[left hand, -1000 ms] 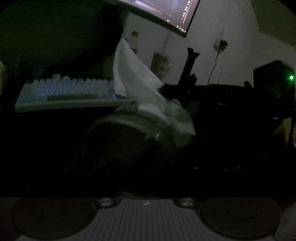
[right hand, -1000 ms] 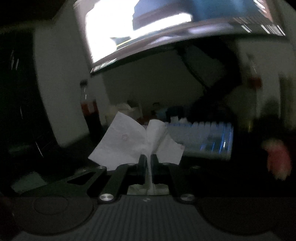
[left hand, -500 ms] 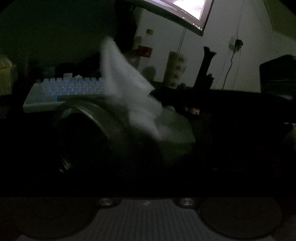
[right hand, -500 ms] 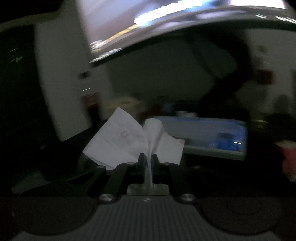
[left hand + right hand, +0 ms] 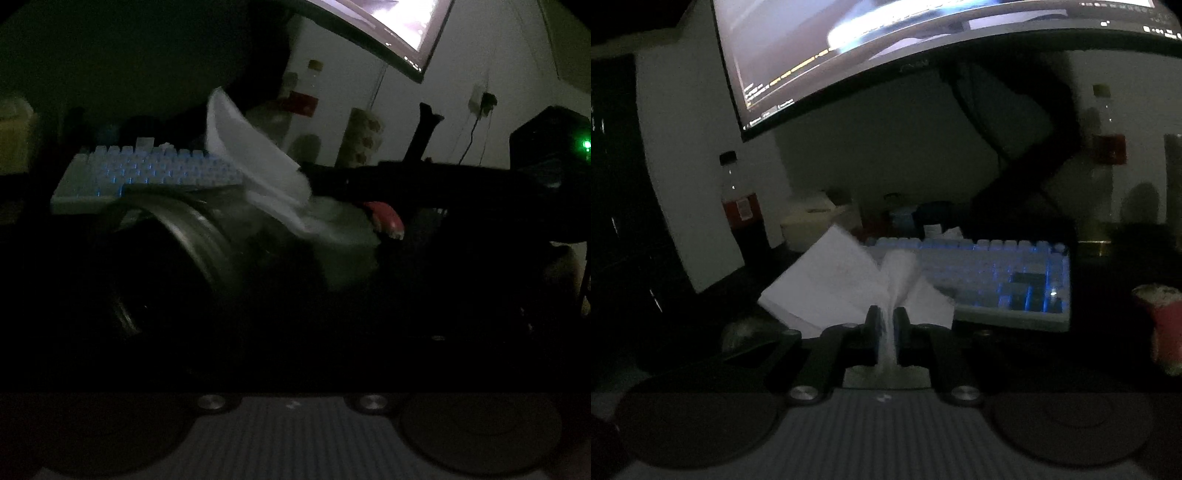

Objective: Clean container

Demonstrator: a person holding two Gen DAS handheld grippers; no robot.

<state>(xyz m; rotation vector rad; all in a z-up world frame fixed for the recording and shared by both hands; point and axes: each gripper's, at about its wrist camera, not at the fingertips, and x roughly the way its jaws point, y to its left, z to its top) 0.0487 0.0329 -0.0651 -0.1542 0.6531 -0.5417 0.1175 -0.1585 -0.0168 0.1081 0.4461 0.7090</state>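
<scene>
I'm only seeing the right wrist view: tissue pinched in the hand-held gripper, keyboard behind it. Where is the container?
Observer: The left wrist view shows the container just in front of the keyboard, its metal rim catching the light.
Operator: Is my tissue on it?
Observer: The tissue, clamped in the right hand-held gripper, hangs over the container's far side. It is too dark to tell whether they touch.

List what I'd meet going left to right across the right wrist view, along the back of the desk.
Dark-drink bottle → white tissue in the shut jaws → backlit keyboard → red-labelled bottle → red cup at the right edge.
</scene>
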